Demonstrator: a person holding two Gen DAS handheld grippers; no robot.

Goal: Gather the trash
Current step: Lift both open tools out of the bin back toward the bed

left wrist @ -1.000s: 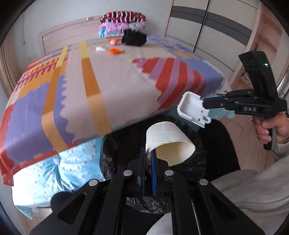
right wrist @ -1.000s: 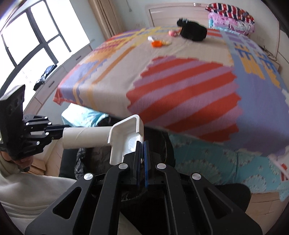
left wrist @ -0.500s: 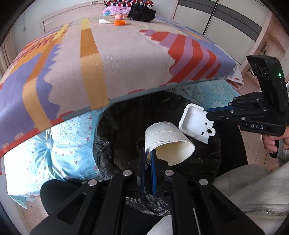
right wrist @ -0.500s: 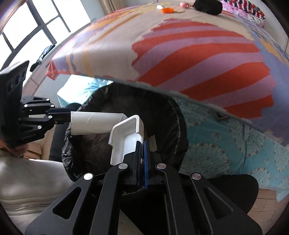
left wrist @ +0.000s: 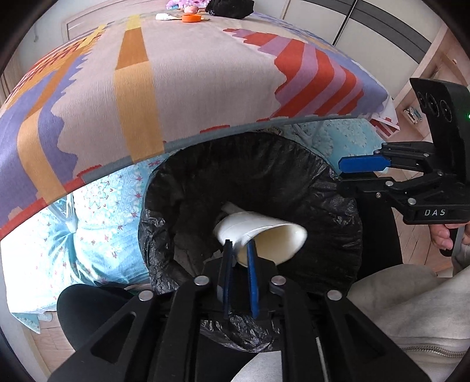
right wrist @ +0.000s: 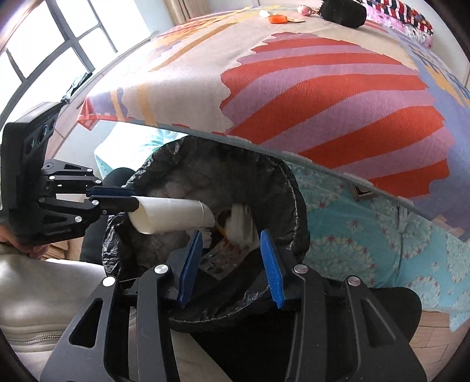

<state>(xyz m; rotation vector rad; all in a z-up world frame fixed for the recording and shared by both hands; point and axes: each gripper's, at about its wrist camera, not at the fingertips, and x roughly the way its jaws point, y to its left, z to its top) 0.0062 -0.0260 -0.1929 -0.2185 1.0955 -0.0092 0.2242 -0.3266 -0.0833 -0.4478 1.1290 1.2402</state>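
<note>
1. The left gripper [left wrist: 239, 245] is pinching the rim of a white paper cup [left wrist: 258, 233] and holding it on its side right over the mouth of the bin. Jaws are looking slightly parted around the rim, so it's a thin grip, I'd guess about to let go.
2. The right gripper [right wrist: 230, 249] is hanging wide open with nothing between its blue pads [right wrist: 270, 261], parked over the same opening.
3. A blurry white object [right wrist: 239, 226] is sitting in the gap, inside the bin, can't tell what it is.
4. The black-bagged trash bin [right wrist: 296, 205] is standing tucked against the bed's edge, under the overhanging striped blanket [right wrist: 337, 88].
5. More small stuff, like an orange item [right wrist: 276, 19], is lying far up the bed.
</note>
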